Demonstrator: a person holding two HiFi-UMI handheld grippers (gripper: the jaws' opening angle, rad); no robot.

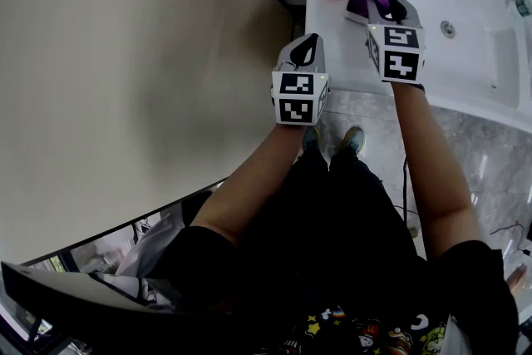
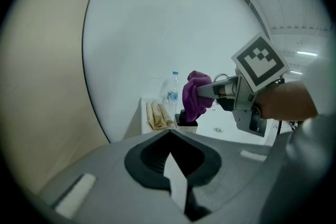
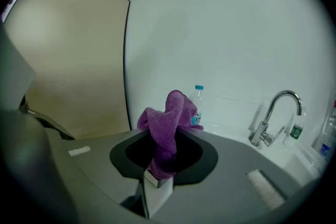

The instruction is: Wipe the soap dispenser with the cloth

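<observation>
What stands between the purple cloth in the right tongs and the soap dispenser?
Nothing visible does. The right tongs hold the cloth just above the dark top of the soap dispenser; the beige rolls and the bottle stand off to its side.

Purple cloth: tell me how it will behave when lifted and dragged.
Probably floppy: the purple cloth bunches in soft folds beyond the right gripper. Likely light, since one pinch carries it all. Its fuzzy surface should drag rather than slip.
</observation>
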